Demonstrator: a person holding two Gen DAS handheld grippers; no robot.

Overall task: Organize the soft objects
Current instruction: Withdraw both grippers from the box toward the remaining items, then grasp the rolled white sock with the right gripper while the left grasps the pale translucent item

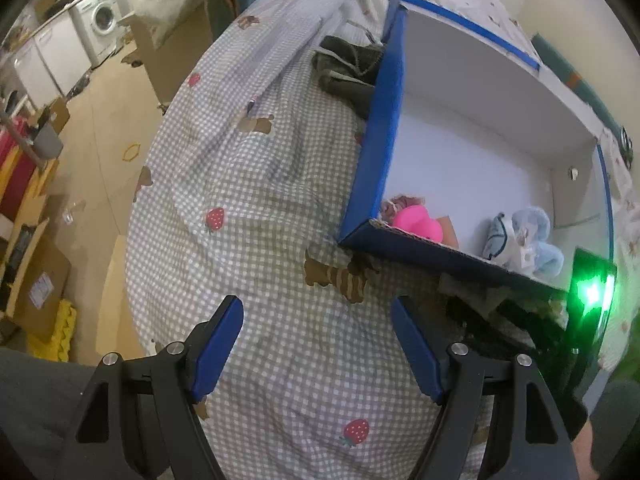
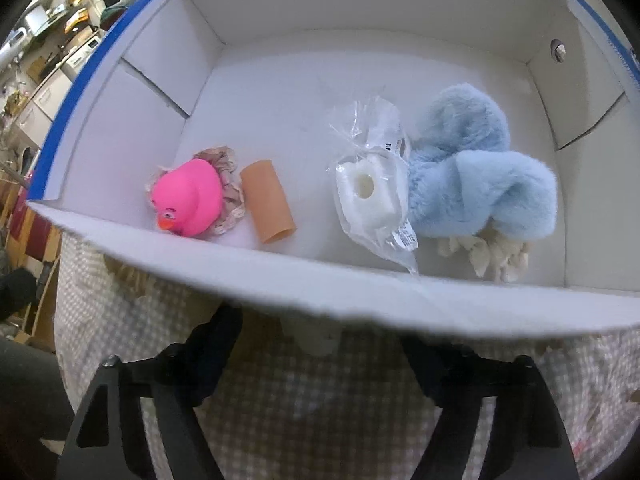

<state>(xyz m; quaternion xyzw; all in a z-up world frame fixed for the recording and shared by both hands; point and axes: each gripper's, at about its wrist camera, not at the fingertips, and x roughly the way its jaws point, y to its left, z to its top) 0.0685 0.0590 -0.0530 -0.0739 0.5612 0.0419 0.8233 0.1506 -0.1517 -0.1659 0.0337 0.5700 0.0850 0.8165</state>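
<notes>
Open right gripper beside box

We see a cluttered home utility room: a washing machine, white cabinets, cardboard boxes, and a gingham-sheeted bed.

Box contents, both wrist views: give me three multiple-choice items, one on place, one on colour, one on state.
1. Where does the rubber duck sit?
A. on a frilly scrunchie in the box
B. on the bedsheet
C. in a gripper

2. What colour is the fluffy toy?
A. green
B. light blue
C. red

3. The left gripper is:
A. shut on the duck
B. shut on cloth
C. open, holding nothing

Key: 1 A, the frill shows around it; 2 B, pale blue fur; 3 C, only checked bedsheet shows between its fingers.
</notes>
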